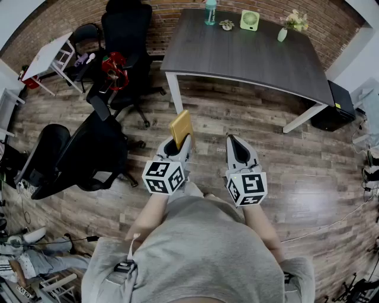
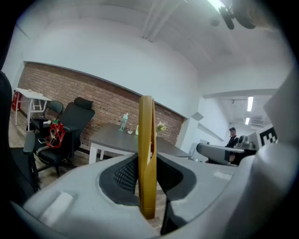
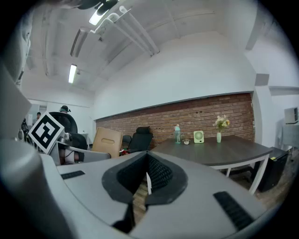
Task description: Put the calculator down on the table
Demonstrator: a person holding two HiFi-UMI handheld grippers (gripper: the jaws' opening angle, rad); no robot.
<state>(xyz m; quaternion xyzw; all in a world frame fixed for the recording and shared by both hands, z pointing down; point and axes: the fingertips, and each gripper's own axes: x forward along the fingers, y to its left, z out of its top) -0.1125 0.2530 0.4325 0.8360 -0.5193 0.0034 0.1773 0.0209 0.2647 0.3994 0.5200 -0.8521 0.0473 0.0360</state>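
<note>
A flat yellow calculator (image 1: 181, 129) stands on edge between the fingers of my left gripper (image 1: 178, 146), which is shut on its lower end. In the left gripper view the calculator (image 2: 146, 154) rises straight up between the two pads as a thin gold slab. It also shows in the right gripper view as a tan calculator (image 3: 106, 142) at the left. My right gripper (image 1: 231, 143) is held level beside the left one, shut with nothing in it. The dark grey table (image 1: 249, 56) lies ahead across the wooden floor, well apart from both grippers.
On the table's far edge stand a green bottle (image 1: 210, 12), a small green fan (image 1: 249, 20) and a vase of flowers (image 1: 285, 28). Black office chairs (image 1: 127, 41) stand to the left, a small white table (image 1: 50, 56) beyond them. A black box (image 1: 336, 108) sits by the table's right leg.
</note>
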